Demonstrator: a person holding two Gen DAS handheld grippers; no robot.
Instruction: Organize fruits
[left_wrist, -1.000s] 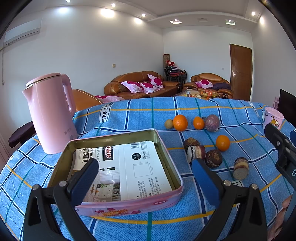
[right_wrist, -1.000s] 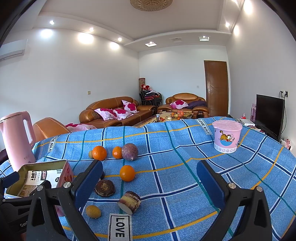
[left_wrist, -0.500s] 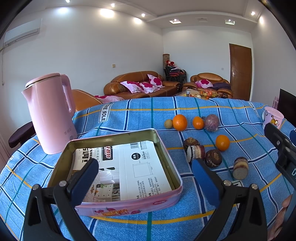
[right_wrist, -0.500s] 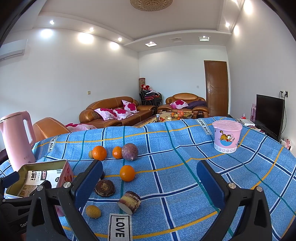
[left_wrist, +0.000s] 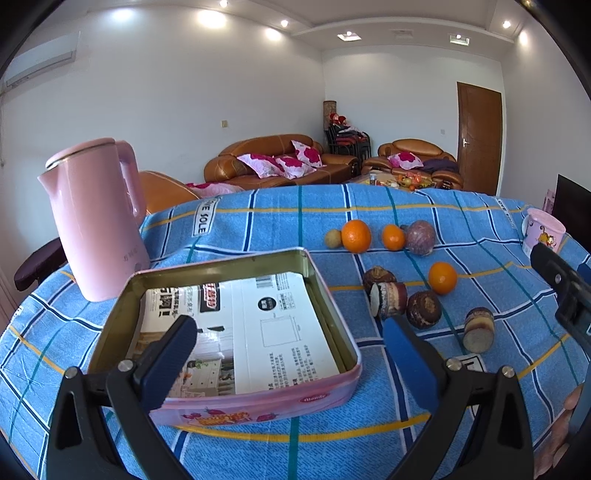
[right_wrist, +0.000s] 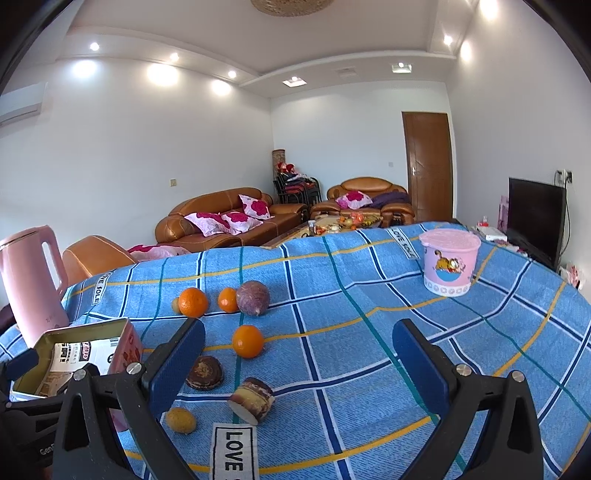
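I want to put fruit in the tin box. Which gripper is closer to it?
Left. The left gripper hangs open right over the tin box's near edge. The right gripper is open too, off to the box's right, over the fruit.

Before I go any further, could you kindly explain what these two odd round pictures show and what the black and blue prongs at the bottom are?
There is no robot here: a person holds a two-finger gripper in each hand, and a fisheye camera on each looks forward along its fingers, which is why the room bends. One picture is from the left gripper, the other from the right gripper. Both are open and hold nothing. On the blue checked tablecloth stand a pink kettle, an open pink tin lined with printed paper, and a pink lidded tub. Loose between them lie three oranges, such as this orange, a round purple fruit, some small yellowish fruits and several brown pieces. None is in the tin yet.
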